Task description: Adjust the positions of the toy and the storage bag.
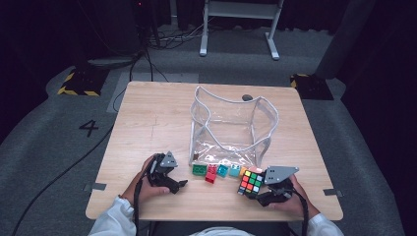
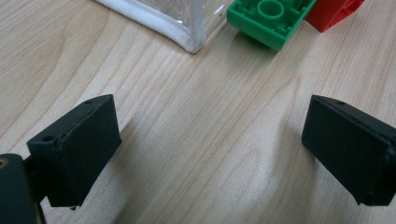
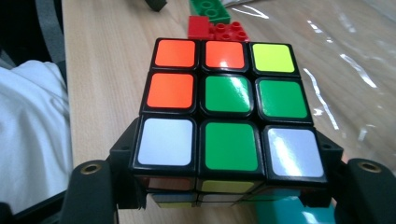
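A: Right hand-held gripper (image 1: 259, 191) has the puzzle cube (image 3: 224, 105) clamped. Jaws stand fairly wide, one on each opposite side face at the bottom layer, cube's near end. It sits at the front right of the counter (image 1: 147, 123), just in front of the clear bag (image 1: 231, 125). Can't tell whether it's lifted or resting on the wood

B: How will it handle?

A: Rigid plastic, moderate weight, I'd guess. Glossy stickers, so faces are probably slick. Layers can twist, so a squeeze across one layer could shear it. Better hold: pads centred on the middle layer of two opposite faces

B: Left one?

A: Left hand-held gripper (image 2: 210, 144) is wide open, nothing between the jaws, just bare wood. It sits left of the brick row, pointing toward the green brick (image 2: 268, 18) and red brick (image 2: 336, 11) by the bag's white-trimmed corner

B: What's unclear?

A: Cube's underside and far faces hidden. Pad contact is cut off at the bottom of the right gripper view. A teal piece (image 3: 289, 212) under the cube is mostly covered; could be one of the bricks. In the high view the small bricks (image 1: 216, 171) blur together, so count and shapes are uncertain. Bag contents hard to read through the glare
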Action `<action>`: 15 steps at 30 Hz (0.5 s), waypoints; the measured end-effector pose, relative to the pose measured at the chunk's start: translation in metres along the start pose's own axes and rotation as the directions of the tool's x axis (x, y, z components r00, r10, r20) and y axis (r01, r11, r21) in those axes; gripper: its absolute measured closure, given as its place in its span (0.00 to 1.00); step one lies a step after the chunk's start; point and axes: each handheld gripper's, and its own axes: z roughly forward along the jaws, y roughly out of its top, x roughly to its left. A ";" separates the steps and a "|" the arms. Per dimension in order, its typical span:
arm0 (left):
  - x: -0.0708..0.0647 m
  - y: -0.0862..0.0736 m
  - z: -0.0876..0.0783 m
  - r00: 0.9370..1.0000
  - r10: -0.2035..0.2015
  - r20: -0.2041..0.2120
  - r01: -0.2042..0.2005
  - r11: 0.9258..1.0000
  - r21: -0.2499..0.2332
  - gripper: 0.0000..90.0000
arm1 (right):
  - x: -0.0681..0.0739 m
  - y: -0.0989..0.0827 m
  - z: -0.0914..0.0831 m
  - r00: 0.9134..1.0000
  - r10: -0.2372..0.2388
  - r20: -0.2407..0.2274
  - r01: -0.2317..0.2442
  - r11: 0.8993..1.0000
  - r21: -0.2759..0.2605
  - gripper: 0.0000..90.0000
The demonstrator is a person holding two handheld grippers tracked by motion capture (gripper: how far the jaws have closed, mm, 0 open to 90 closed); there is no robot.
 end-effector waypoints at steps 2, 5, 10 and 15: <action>0.000 0.000 0.000 1.000 0.000 0.000 0.000 1.000 0.000 0.05 | -0.005 -0.001 -0.007 1.000 0.008 0.013 -0.007 1.000 -0.019 0.37; 0.000 0.000 0.000 1.000 0.001 0.000 -0.001 1.000 -0.001 0.05 | -0.008 -0.001 -0.011 1.000 0.011 0.029 -0.011 1.000 -0.027 0.37; 0.000 0.000 0.000 1.000 0.001 0.000 -0.001 1.000 -0.001 0.05 | -0.015 -0.005 -0.023 0.996 0.048 0.076 -0.045 0.998 -0.051 0.37; 0.000 0.000 0.000 1.000 0.001 0.004 -0.001 1.000 0.004 0.05 | -0.024 -0.013 -0.044 0.985 0.090 0.146 -0.080 0.994 -0.074 0.37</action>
